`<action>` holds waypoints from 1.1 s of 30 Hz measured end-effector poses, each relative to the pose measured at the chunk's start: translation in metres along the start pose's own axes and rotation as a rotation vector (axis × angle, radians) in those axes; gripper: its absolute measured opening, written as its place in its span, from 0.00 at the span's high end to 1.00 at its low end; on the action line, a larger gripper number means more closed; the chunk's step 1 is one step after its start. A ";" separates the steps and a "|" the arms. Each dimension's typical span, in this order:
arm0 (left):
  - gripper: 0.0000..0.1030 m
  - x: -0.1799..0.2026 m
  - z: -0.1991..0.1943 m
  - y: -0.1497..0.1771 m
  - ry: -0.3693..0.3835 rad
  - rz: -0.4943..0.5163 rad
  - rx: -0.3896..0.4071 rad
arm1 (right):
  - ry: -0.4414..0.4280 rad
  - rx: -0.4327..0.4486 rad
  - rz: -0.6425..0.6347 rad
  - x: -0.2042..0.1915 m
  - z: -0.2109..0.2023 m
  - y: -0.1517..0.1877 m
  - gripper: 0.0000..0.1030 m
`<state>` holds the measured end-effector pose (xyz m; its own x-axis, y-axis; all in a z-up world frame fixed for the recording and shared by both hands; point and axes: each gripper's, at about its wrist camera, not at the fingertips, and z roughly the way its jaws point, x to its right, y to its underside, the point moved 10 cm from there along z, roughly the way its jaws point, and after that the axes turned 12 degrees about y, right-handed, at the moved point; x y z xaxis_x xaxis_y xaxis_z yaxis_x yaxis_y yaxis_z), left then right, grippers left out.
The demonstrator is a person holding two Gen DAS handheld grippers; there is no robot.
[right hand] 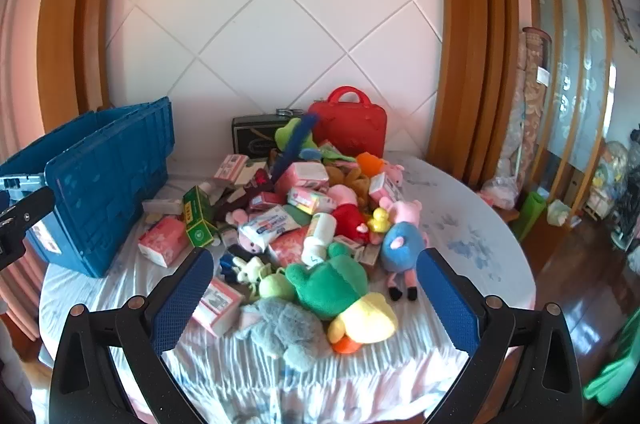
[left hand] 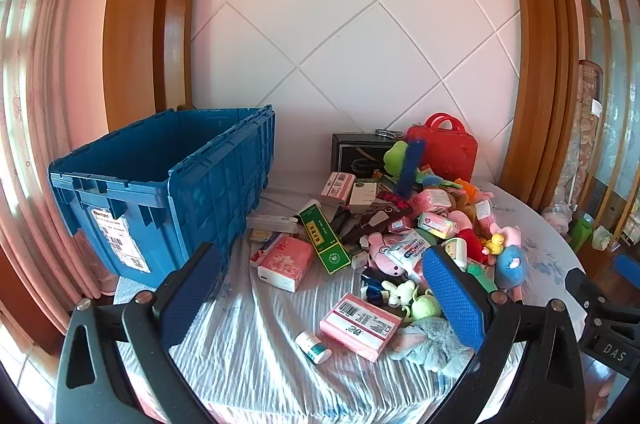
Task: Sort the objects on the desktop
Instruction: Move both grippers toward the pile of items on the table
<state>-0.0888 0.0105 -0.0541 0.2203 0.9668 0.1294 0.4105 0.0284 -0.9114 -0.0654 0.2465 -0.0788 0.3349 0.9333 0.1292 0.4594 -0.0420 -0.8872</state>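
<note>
Left edge first: the blue crate (left hand: 160,192) sits at the surface's (left hand: 248,344) left rim, lid off, nothing visible inside from here. Bare striped cloth lies open in front of both grippers. Left gripper (left hand: 320,304) has its fingers spread wide, gripping nothing; right gripper (right hand: 316,304) likewise. Centre to right, the heap of toys and boxes (right hand: 312,216) sprawls, red case (right hand: 352,128) against the tiled wall.

A: What covers the table (right hand: 472,244)?
B: A pale striped cloth (left hand: 248,340).
A: And on it?
B: A blue crate (left hand: 168,192) at the left, a heap of plush toys and small boxes (right hand: 312,220) beside it, a red case (right hand: 352,128) behind.
</note>
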 end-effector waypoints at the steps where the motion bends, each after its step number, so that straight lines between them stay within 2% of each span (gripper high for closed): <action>1: 0.00 0.000 0.000 0.000 -0.002 0.000 0.000 | 0.001 0.002 0.000 0.000 0.000 0.000 0.00; 20: 0.00 -0.012 0.003 0.013 -0.037 0.007 -0.011 | 0.002 -0.007 -0.001 -0.001 0.000 0.005 0.00; 27: 0.00 -0.028 0.014 0.036 -0.058 0.000 -0.065 | -0.009 -0.057 0.004 -0.007 0.013 0.024 0.00; 33: 0.00 -0.040 0.047 0.081 -0.078 -0.016 -0.182 | -0.022 -0.150 -0.004 -0.010 0.040 0.056 0.00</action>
<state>-0.1057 -0.0143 -0.1514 0.1463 0.9835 0.1060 0.5685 0.0040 -0.8227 -0.0758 0.2489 -0.1479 0.3154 0.9411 0.1219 0.5795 -0.0893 -0.8101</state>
